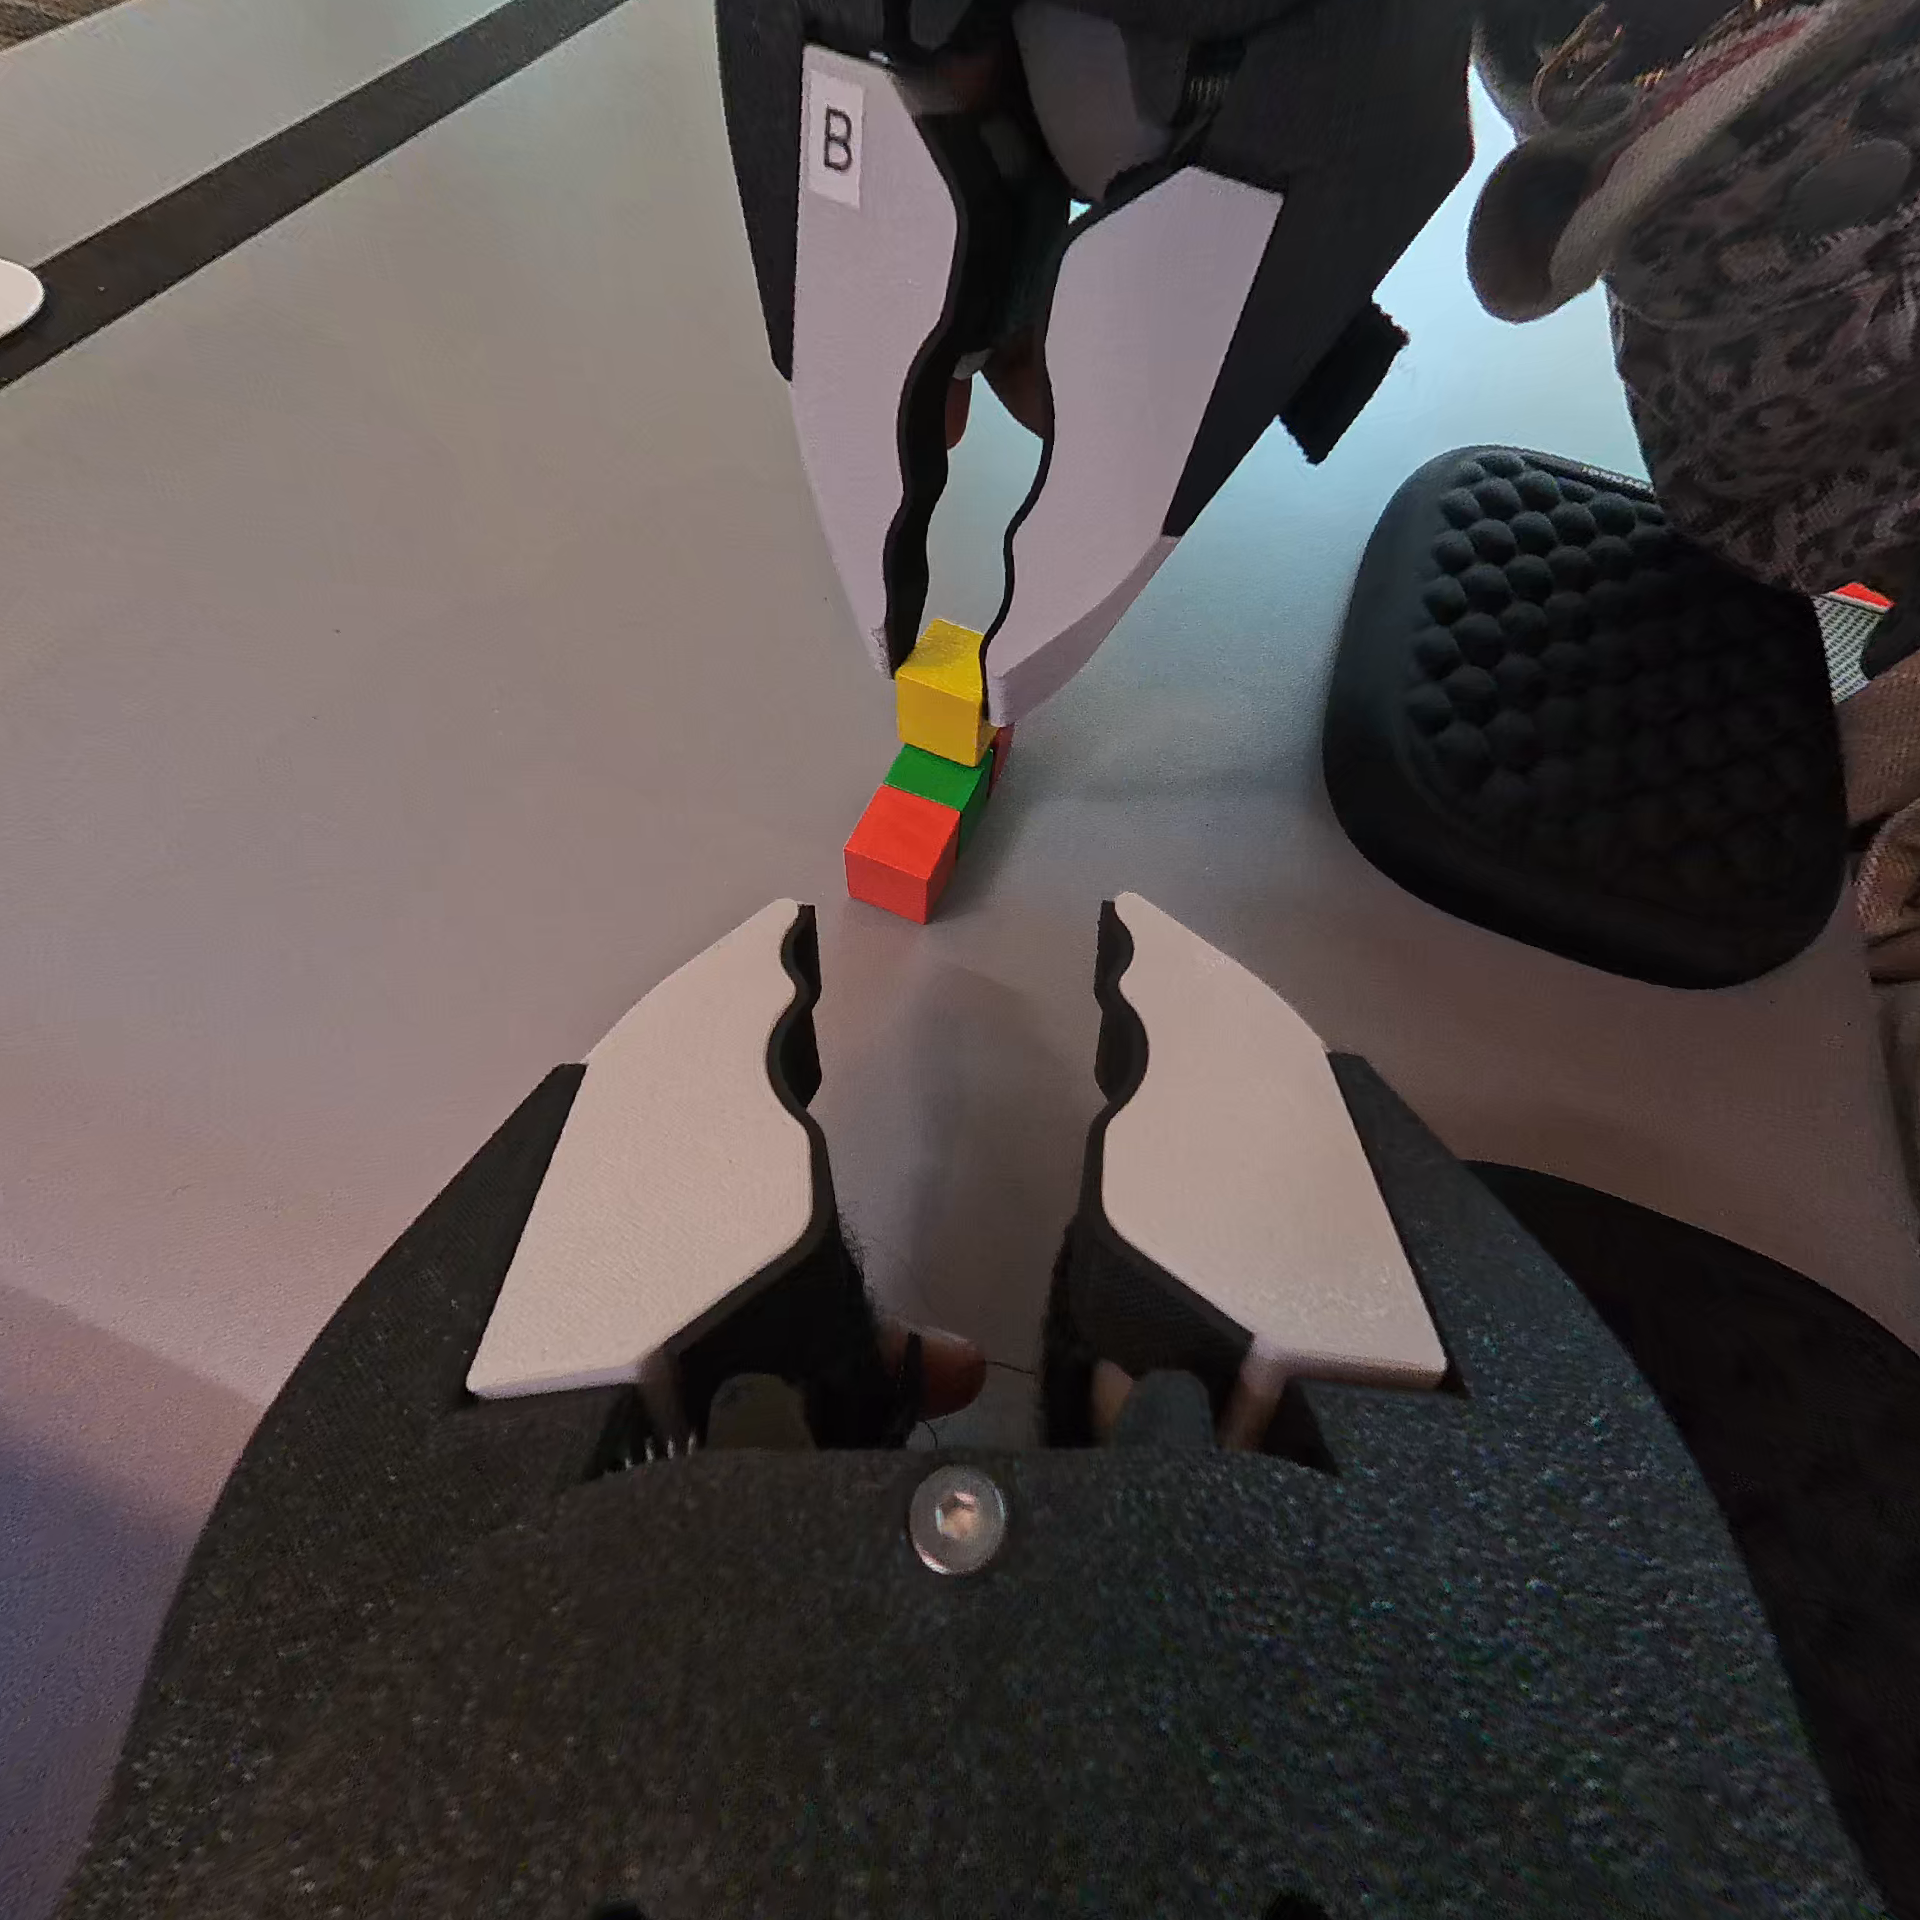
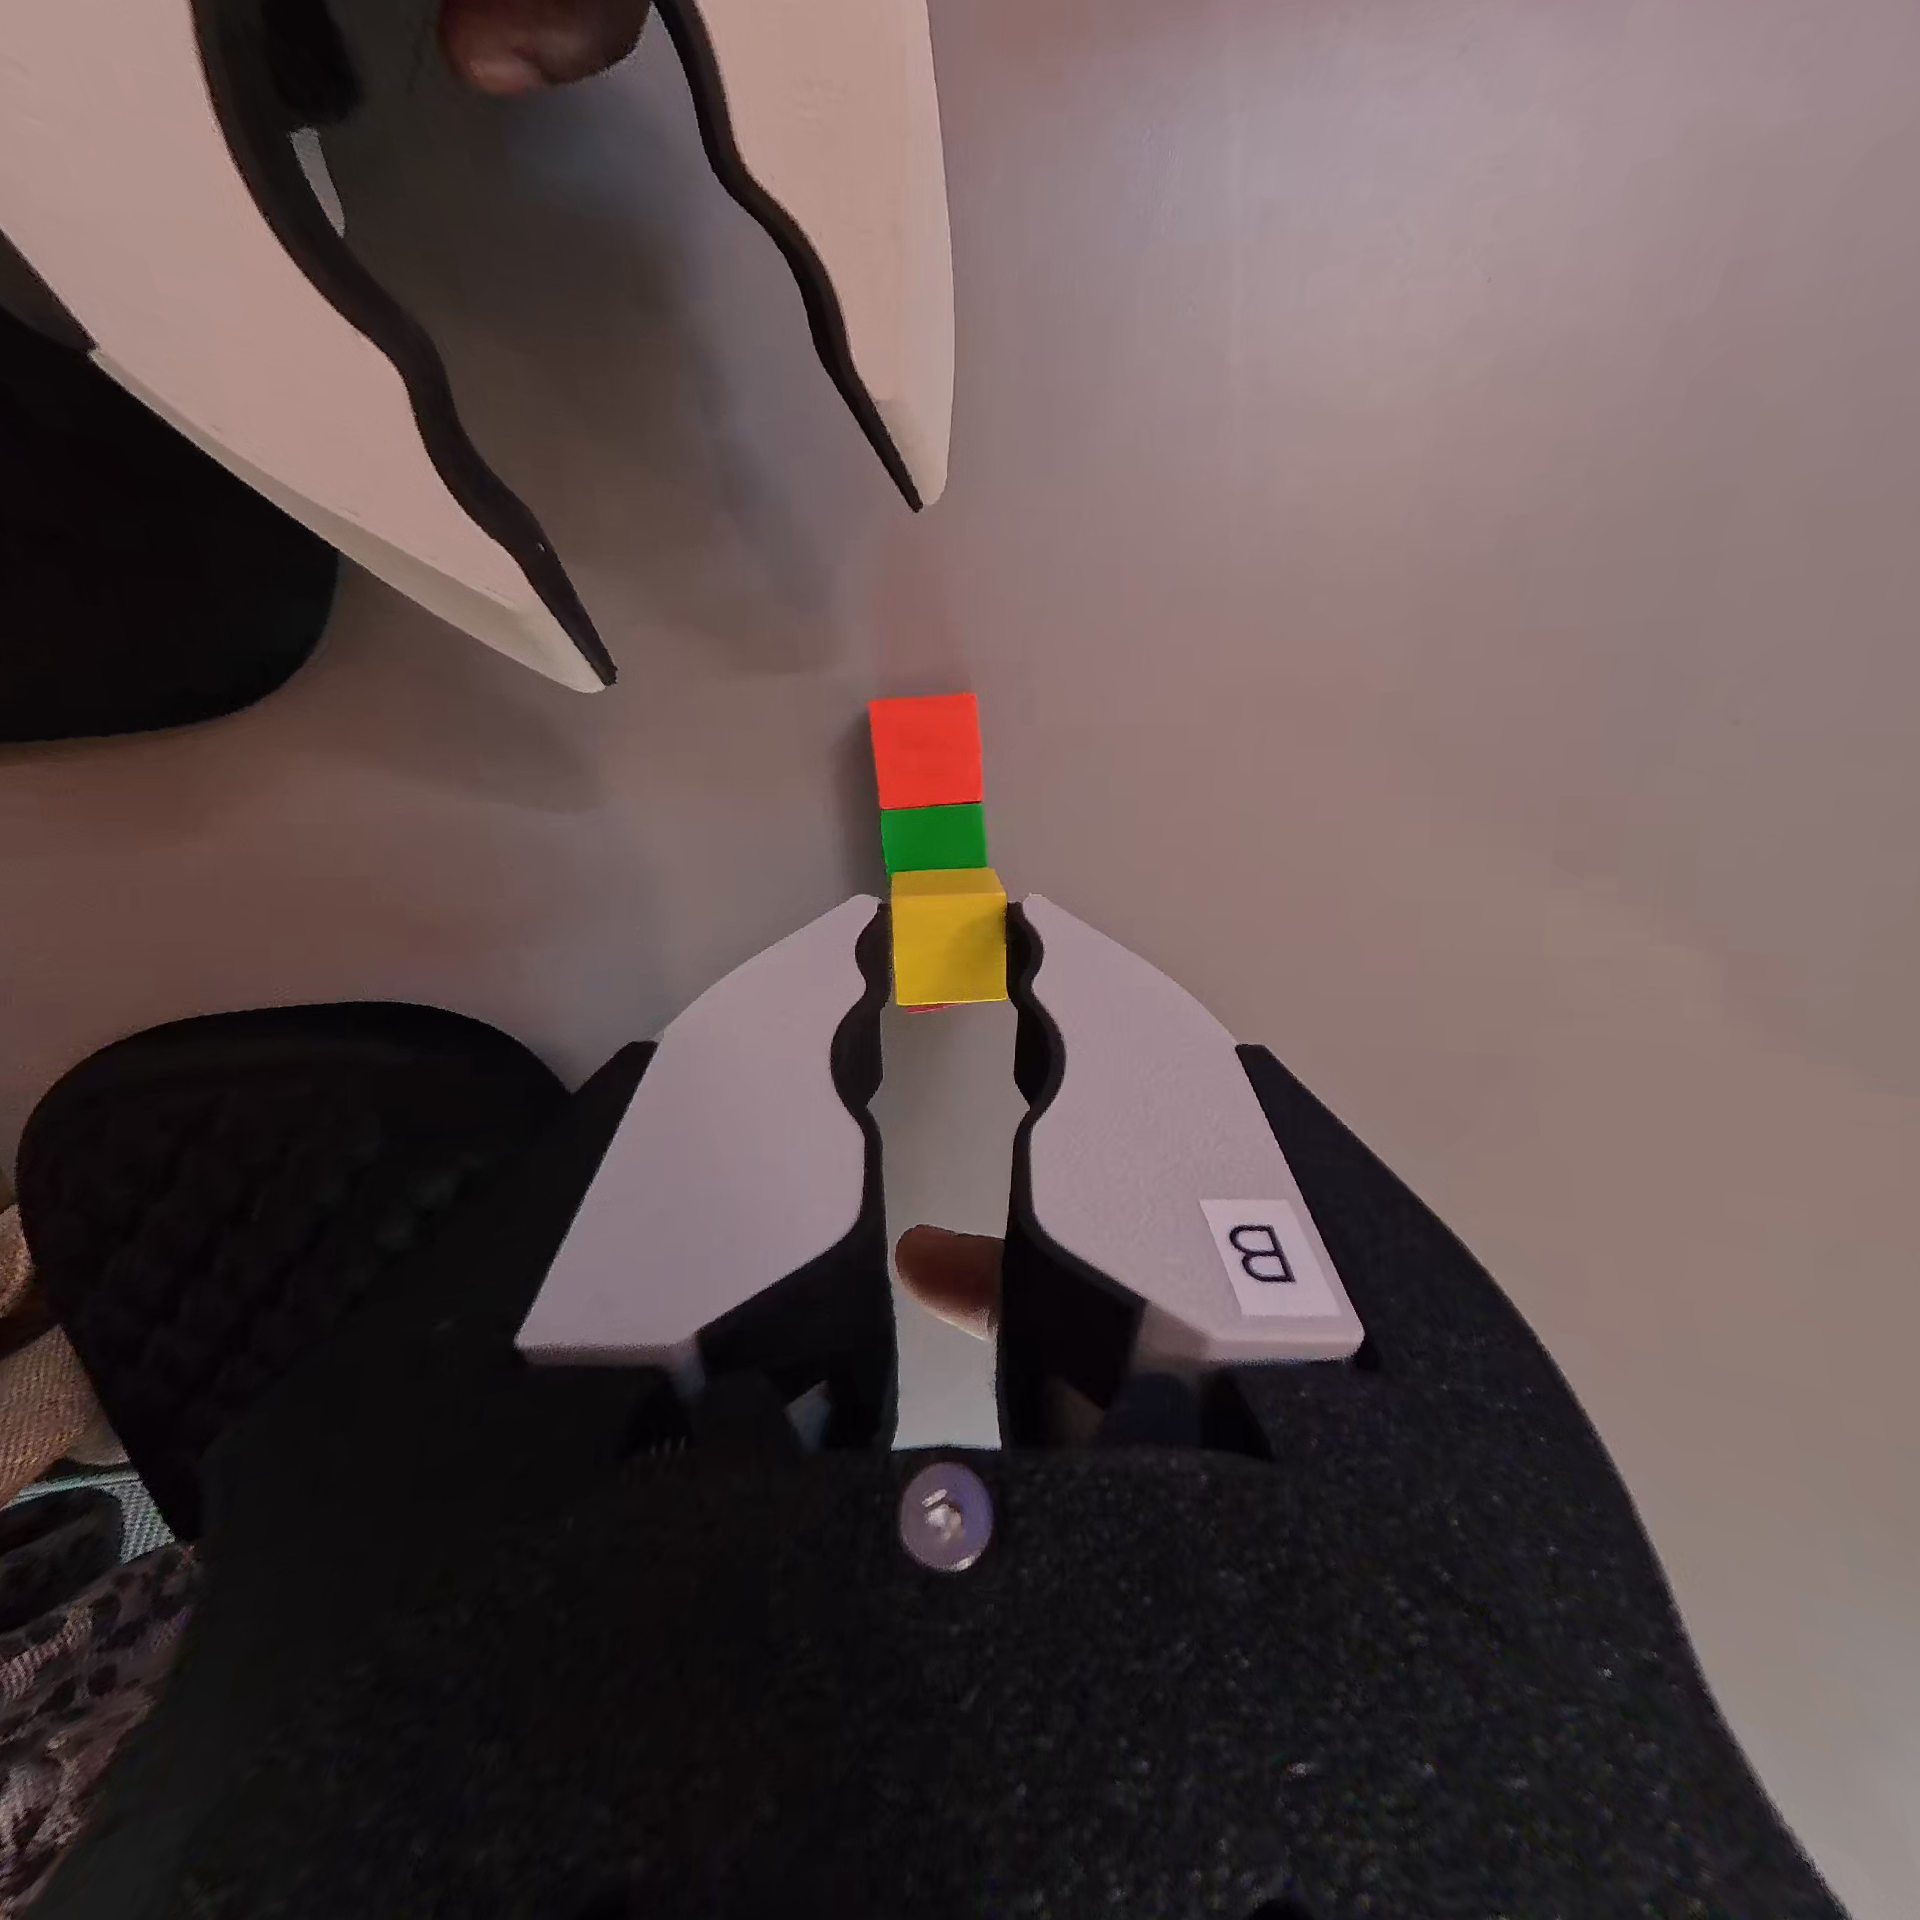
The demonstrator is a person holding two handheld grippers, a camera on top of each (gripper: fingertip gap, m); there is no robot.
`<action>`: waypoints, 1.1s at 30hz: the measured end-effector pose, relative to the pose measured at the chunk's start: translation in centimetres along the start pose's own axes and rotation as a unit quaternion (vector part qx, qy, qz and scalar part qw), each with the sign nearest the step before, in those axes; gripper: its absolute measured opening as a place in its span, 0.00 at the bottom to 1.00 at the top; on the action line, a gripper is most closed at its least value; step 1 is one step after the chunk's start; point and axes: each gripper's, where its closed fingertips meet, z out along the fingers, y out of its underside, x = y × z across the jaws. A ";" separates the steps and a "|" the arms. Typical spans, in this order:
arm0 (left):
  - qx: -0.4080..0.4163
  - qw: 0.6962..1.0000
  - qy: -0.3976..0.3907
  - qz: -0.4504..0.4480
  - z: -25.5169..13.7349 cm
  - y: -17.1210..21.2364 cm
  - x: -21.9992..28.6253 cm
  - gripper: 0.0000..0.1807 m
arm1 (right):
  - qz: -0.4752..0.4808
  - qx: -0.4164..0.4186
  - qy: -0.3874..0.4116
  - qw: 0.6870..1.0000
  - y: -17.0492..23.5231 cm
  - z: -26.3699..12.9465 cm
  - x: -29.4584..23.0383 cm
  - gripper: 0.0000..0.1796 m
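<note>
While the right gripper (image 2: pixel 951 909) pinches the yellow cube (image 2: pixel 949 951), the left gripper (image 1: pixel 956 914) gapes wide at six o'clock of the red cube (image 1: pixel 900 852).

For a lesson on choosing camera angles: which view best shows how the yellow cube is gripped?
The right wrist view: the yellow cube sits close between the right claw tips, both contact sides visible. The left wrist view shows the same cube farther off, one side partly hidden by a finger.

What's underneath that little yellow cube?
Just under the yellow cube, held in the right gripper, a sliver of red shows. What that red thing is stays hidden.
</note>
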 end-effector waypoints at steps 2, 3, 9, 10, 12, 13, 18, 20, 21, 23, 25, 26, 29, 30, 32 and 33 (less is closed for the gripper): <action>0.000 1.000 0.001 0.001 0.1 0.0 0.0 0.28 | 0.000 0.003 0.000 1.000 -0.1 0.0 0.1 0.11; 0.000 1.000 0.001 0.001 0.1 0.0 -0.1 0.28 | 0.002 0.004 -0.002 1.000 -0.1 0.0 0.1 0.11; -0.003 1.000 0.001 0.001 0.2 0.1 -0.1 0.28 | 0.005 0.007 -0.010 1.000 -0.1 -0.4 -0.5 0.15; -0.004 1.000 0.002 0.001 0.2 0.2 0.0 0.28 | 0.003 0.009 -0.010 1.000 -0.1 -0.4 -0.5 0.16; -0.005 1.000 0.000 0.001 0.2 0.3 -0.1 0.28 | 0.003 0.015 -0.010 1.000 0.3 -0.9 -0.4 0.18; -0.006 1.000 0.001 0.001 0.2 0.3 -0.1 0.28 | 0.002 0.021 -0.011 1.000 0.6 -1.1 -0.4 0.19; -0.008 1.000 0.003 0.001 0.2 0.4 0.0 0.28 | 0.000 0.060 -0.029 0.998 2.7 0.2 -0.3 0.21; -0.010 1.000 0.002 0.001 0.2 0.5 0.0 0.27 | -0.003 0.081 -0.025 0.996 2.9 0.9 -0.2 0.20; -0.010 1.000 0.002 0.001 0.2 0.5 0.0 0.27 | -0.006 0.089 -0.018 0.996 3.0 1.0 -0.1 0.19; -0.009 1.000 0.001 0.000 0.2 0.5 -0.1 0.27 | -0.003 0.095 -0.015 0.995 3.1 1.3 0.1 0.16; -0.009 1.000 0.001 -0.001 0.3 0.5 -0.1 0.27 | 0.001 0.095 -0.018 0.995 3.2 1.5 0.1 0.16; -0.009 1.000 0.001 -0.001 0.3 0.5 -0.1 0.27 | 0.001 0.095 -0.020 0.995 3.1 1.6 0.0 0.15; -0.011 1.000 0.001 -0.002 0.3 0.5 -0.1 0.27 | 0.002 0.095 -0.023 0.995 3.0 1.7 0.0 0.13; -0.011 1.000 0.001 -0.002 0.3 0.6 -0.1 0.27 | 0.004 0.095 -0.023 0.995 3.0 1.7 0.0 0.12; -0.011 1.000 0.001 -0.002 0.3 0.6 -0.1 0.27 | 0.008 0.093 -0.022 0.995 2.9 1.8 0.0 0.12; -0.011 1.000 0.001 -0.003 0.3 0.6 -0.1 0.27 | 0.010 0.093 -0.022 0.995 2.9 1.8 0.0 0.11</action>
